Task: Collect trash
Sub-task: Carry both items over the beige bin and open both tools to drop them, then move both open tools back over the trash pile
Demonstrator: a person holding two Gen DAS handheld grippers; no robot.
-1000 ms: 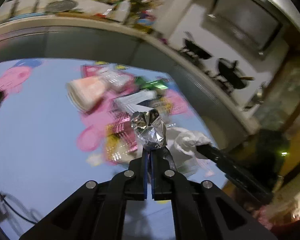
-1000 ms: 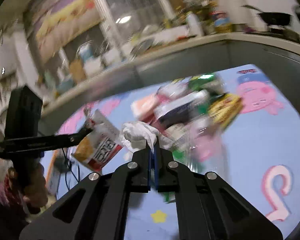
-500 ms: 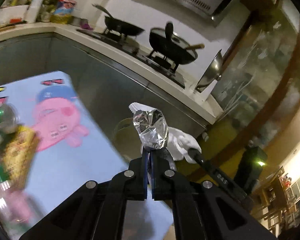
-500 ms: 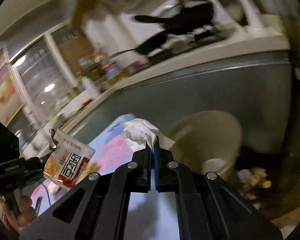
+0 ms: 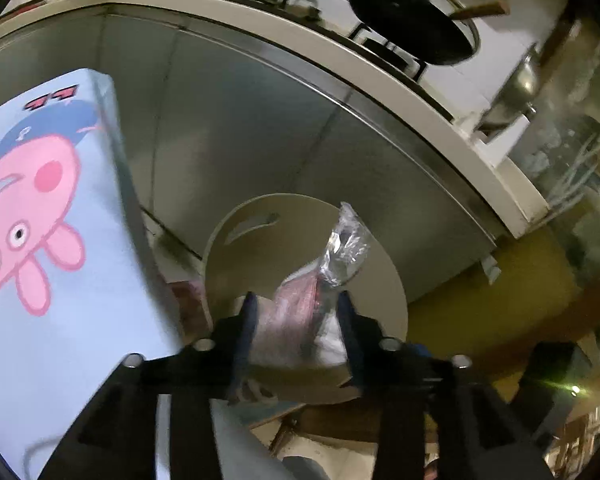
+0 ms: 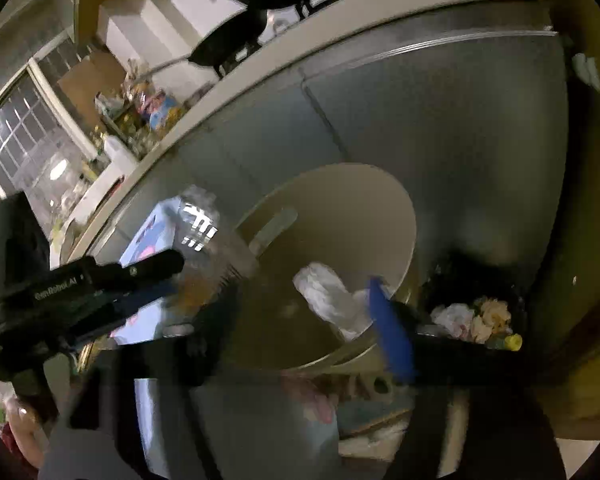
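A beige round trash bin [image 5: 268, 236] stands on the floor beside the table; it also shows in the right wrist view [image 6: 352, 208]. My left gripper [image 5: 296, 320] is open above the bin. The silver snack wrapper [image 5: 344, 248] is loose just beyond its fingers, over the bin. My right gripper [image 6: 300, 320] is open too, blurred. The white crumpled tissue [image 6: 332, 296] is free of it, inside the bin. The left gripper's body [image 6: 80, 284] shows at the left of the right wrist view.
The table with a light blue pig-print cloth [image 5: 48, 240] is at the left. Grey cabinet fronts [image 5: 240, 128] and a counter with black pans [image 5: 412, 20] rise behind the bin. More litter [image 6: 476, 320] lies on the floor right of the bin.
Both grippers swung from the table's trash pile over to the bin and opened. The silver wrapper and the white tissue have left the jaws and are dropping into the bin.
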